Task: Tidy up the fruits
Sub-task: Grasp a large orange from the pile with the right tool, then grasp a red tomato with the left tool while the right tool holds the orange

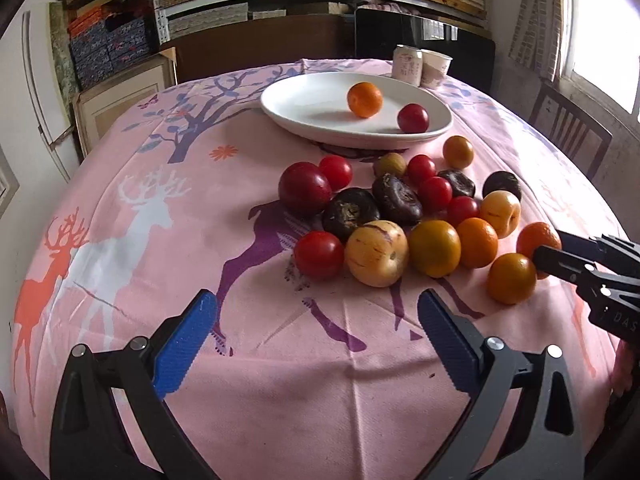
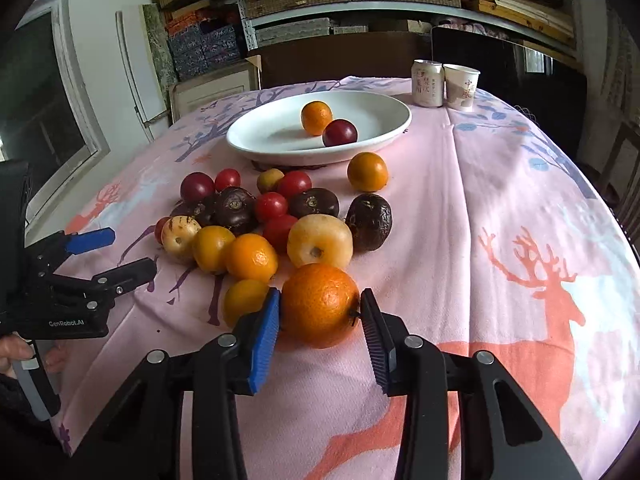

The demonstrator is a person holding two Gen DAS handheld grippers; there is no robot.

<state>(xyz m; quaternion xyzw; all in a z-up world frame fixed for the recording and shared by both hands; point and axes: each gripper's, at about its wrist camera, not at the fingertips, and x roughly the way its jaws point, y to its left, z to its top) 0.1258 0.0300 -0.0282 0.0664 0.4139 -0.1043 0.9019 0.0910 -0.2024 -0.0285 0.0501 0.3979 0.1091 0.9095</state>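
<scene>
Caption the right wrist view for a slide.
Right gripper closing its jaws around a large round orange on the pink deer-print tablecloth, white oval plate beyond.

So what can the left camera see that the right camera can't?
Only the left wrist view shows the left gripper up close, wide open over bare cloth, and a wooden chair by the window.

Only the right wrist view shows the big orange from the front, sitting between the right gripper's blue pads, and the person's hand.

Both show the white plate holding one small orange and one red fruit, the fruit pile, the can and the paper cup.
</scene>
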